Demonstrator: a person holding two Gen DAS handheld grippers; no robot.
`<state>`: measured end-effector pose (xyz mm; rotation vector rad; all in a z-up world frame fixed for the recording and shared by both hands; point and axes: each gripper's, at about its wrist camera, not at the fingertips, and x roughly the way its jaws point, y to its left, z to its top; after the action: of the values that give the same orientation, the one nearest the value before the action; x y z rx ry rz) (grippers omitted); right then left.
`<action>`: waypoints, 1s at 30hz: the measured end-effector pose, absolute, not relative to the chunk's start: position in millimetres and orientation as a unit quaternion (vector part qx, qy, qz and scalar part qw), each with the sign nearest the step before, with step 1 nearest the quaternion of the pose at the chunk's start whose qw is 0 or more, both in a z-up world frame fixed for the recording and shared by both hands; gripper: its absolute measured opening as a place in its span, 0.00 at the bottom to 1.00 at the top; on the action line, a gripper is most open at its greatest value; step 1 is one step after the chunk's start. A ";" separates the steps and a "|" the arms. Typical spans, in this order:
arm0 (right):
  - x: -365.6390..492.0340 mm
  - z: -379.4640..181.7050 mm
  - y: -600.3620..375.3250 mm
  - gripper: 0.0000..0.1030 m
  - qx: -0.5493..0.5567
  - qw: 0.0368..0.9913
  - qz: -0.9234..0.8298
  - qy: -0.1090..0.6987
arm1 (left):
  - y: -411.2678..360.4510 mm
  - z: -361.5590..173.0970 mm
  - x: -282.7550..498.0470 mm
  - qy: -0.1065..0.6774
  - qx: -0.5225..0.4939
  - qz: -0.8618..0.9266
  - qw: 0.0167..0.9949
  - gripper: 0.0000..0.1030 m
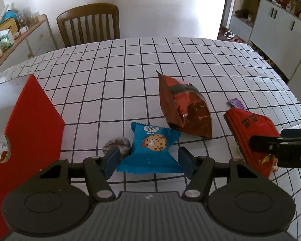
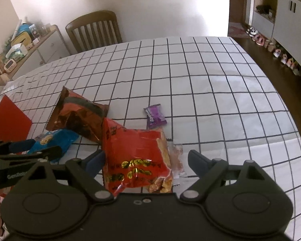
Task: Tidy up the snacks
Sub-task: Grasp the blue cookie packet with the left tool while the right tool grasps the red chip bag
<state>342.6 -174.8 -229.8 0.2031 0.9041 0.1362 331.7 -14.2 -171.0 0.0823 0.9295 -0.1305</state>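
Observation:
A blue cookie packet (image 1: 152, 148) lies flat on the checked tablecloth (image 1: 110, 76). My left gripper (image 1: 149, 161) has its blue pads against the packet's two side edges, low over the cloth. A red snack bag (image 2: 136, 156) with gold print lies between the fingers of my right gripper (image 2: 147, 161). Its jaws stand wide: the left pad is near the bag's edge and the right pad is well clear. A small clear packet (image 2: 177, 160) pokes out beside the red bag. In the right wrist view the left gripper (image 2: 36, 147) straddles the blue packet (image 2: 50, 138).
A shiny brown-red bag (image 1: 184, 108) lies behind the blue packet, a small purple packet (image 2: 155, 115) further right. A round dark wrapped snack (image 1: 116, 144) sits by my left pad. A red box flap (image 1: 32, 124) stands at the left. A wooden chair (image 1: 88, 23) is beyond the table.

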 end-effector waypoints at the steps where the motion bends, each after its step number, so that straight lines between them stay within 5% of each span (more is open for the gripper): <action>1: 343.6 -231.4 -174.5 0.87 0.100 0.892 0.065 0.437 | -14.0 -170.3 331.8 0.448 0.038 -0.061 0.891 0.58; 4: 344.9 -233.1 -173.0 0.85 0.109 0.889 0.067 0.440 | -12.2 -168.6 331.2 0.451 0.033 -0.056 0.890 0.56; 12: 336.0 -227.9 -167.8 0.56 0.108 0.891 0.078 0.435 | -6.4 -163.1 320.6 0.457 0.020 -0.061 0.887 0.48; 15: 329.8 -227.5 -170.0 0.54 0.103 0.893 0.073 0.433 | -2.1 -162.3 313.3 0.464 0.010 -0.068 0.883 0.34; 30: 272.2 -210.3 -167.5 0.52 0.099 0.893 0.107 0.425 | 11.1 -150.0 261.5 0.483 -0.028 -0.091 0.870 0.34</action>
<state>272.2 -167.5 -210.3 0.2054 0.8821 0.2214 261.5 11.1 -150.0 -0.0591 1.0106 -0.1908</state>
